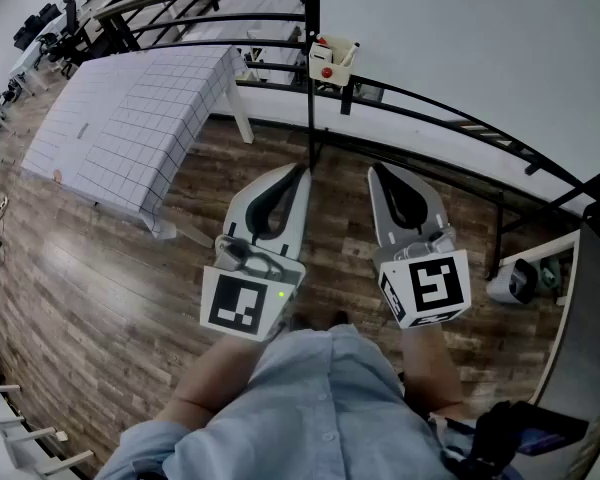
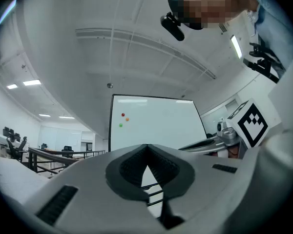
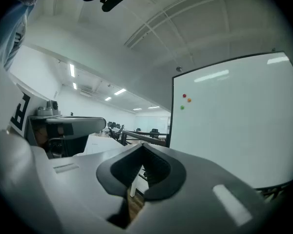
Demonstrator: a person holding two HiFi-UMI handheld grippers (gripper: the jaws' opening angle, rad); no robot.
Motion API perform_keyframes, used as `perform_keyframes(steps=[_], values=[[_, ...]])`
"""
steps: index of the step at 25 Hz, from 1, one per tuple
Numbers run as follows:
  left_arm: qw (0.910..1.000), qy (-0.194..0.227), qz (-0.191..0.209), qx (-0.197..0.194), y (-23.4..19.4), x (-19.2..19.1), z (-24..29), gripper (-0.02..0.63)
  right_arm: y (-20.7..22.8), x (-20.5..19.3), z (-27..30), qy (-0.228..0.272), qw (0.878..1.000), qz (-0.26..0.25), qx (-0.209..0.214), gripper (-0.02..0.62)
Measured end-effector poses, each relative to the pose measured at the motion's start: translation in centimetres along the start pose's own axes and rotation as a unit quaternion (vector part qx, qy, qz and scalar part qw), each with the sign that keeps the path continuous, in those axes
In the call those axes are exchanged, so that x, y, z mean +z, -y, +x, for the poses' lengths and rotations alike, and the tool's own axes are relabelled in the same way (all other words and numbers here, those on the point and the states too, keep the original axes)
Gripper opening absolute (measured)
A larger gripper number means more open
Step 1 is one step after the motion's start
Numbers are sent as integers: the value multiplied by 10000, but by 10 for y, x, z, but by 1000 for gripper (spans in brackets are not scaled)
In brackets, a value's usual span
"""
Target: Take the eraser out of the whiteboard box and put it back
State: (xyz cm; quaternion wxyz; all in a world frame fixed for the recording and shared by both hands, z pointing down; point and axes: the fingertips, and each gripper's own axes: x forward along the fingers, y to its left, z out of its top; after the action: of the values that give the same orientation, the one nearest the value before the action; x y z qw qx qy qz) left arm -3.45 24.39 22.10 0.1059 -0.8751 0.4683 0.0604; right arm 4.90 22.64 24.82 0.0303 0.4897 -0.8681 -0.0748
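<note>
White whiteboard (image 1: 460, 38) fills the upper right, wood-plank floor (image 1: 100, 298) below it, and a table under a gridded cloth (image 1: 130, 118) stands at left. Left gripper (image 1: 302, 173) and right gripper (image 1: 374, 171) are side by side, tips aimed at the board, both with jaws pressed together on nothing. Whiteboard box (image 1: 332, 60) hangs on the board's lower rail, just ahead of the tips. It holds something white and red, too small to confirm as the eraser.

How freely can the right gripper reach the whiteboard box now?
Probably yes: nothing stands between the right gripper and the whiteboard box ahead of it, though its shut jaws must open first.
</note>
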Motion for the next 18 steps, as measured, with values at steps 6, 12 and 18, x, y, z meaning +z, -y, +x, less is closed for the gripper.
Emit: perform_keyframes(steps=[6,12,18], values=[[10000,-2,-12,51,3,1,1,-2,2,0,-3,3,10000,11,30,0],[9999,-12,44,94,9,2,4,-2,8,-2,-9,18,10000,71,53,0],[9998,-73,87,151,18,-2,10,-2,22,-5,-14,61,9993,349,90,2]])
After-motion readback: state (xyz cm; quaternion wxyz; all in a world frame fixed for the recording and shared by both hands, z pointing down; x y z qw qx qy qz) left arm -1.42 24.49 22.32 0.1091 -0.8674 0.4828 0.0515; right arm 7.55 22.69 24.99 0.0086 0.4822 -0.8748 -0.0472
